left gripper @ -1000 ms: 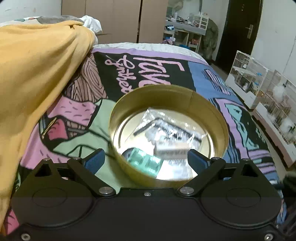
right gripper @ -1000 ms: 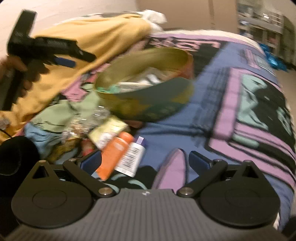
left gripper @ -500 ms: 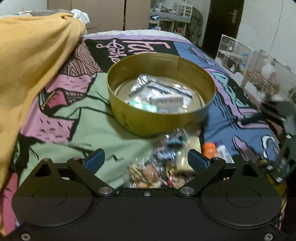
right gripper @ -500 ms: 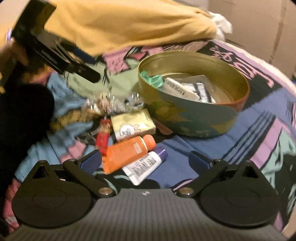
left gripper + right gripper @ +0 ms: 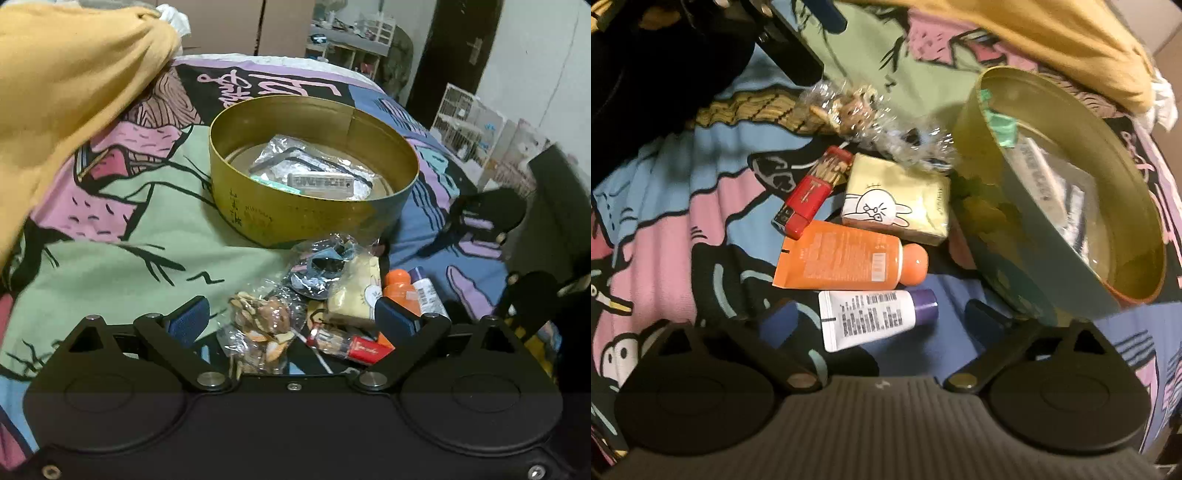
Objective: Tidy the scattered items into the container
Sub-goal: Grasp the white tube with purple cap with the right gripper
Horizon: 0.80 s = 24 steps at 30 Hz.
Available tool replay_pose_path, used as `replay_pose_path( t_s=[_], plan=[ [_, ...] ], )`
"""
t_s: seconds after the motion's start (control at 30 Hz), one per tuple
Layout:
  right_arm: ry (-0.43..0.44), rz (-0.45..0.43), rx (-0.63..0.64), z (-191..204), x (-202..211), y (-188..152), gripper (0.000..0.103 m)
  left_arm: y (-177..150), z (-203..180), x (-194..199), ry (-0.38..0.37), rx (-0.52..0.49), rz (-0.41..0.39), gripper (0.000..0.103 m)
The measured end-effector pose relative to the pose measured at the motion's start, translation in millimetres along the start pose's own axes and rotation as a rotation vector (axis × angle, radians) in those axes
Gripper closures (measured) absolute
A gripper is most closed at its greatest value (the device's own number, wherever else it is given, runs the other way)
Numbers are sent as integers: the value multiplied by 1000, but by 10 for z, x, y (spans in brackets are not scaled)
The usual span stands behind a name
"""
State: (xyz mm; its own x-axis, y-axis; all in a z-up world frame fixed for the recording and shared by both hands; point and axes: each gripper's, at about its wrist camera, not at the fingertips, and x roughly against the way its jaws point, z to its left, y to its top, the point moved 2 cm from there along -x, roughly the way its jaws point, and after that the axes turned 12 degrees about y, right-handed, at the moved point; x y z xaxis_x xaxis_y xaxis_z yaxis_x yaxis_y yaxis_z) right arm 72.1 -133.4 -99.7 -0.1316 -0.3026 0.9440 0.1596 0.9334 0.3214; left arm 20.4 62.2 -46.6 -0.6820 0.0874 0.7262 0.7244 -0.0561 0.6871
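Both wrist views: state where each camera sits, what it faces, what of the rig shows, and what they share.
Left wrist: behind the left gripper, angled down at the gold tin; the right gripper shows at right.
Right wrist: behind the right gripper, steeply down on the white tube; jaws just been closing, not yet gripping it.
Shared: tin, orange tube, yellow packet.

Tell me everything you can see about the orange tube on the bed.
The orange tube is a soft squeeze tube, apparently plastic, with a rounded orange cap, fine print and a small barcode panel. It lies flat on the patterned bedspread, cap toward the round tin, capped. The red box meets its flat end; the white tube lies alongside, nearer the camera. No gripper touches it.
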Motion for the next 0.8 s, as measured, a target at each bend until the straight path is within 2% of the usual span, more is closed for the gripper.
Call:
replay_pose_path(
  t_s=[0.17, 0.2, 0.27, 0.3, 0.47, 0.6, 0.8],
  plan=[
    [78, 27, -25, -109, -60, 20, 13, -42, 72, -70, -15, 78, 32, 7],
    [92, 32, -31, -130, -73, 27, 16, -47, 89, -80, -19, 95, 35, 7],
    [151, 42, -67, -153, -74, 20, 30, -69, 113, -82, -22, 119, 40, 7],
    [150, 44, -82, -155, -70, 16, 31, -74, 124, -85, -22, 129, 41, 7],
    [110, 15, -179, -125, 4, -53, 31, -84, 154, -61, -25, 148, 29, 7],
    [21, -29, -282, -115, 149, -89, 31, -88, 192, -55, -27, 170, 27, 7],
    [-77, -170, -507, -80, 498, -153, 31, -114, 220, -137, -9, 207, 50, 8]
  ],
)
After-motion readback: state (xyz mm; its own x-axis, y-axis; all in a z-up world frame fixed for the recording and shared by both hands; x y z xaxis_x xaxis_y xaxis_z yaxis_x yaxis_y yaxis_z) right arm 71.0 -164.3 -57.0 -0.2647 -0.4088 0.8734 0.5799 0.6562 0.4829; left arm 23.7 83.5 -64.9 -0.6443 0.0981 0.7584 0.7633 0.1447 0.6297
